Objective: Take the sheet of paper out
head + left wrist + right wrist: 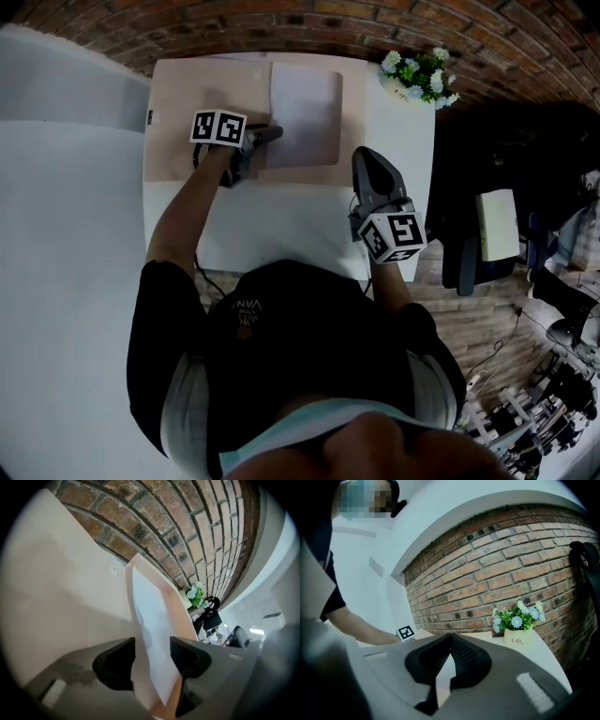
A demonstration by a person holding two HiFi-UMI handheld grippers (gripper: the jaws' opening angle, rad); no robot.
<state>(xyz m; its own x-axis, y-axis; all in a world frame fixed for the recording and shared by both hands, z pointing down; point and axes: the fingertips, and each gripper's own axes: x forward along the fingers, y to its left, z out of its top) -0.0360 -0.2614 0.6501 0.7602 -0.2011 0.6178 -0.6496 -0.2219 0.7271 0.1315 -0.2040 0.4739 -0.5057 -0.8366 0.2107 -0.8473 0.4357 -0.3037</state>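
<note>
The paper (305, 112) lies on the beige folder's (202, 117) right part, on the desk (281, 230). My left gripper (267, 134) has its jaws wide apart astride the paper's edge, not pinching it. Right of the folder, my right gripper (367, 161) hovers with its jaws closed and empty.

sheet of paper (149, 616) between the left gripper (152, 660) jaws: plain white; folder (202, 103) under it: beige; pads (185, 656): black, ribbed; marker cube (218, 127): black-and-white squares; wall (511, 573) ahead of the right gripper (450, 656): red-brown brick; flowers (518, 616): blue, white, green leaves
</note>
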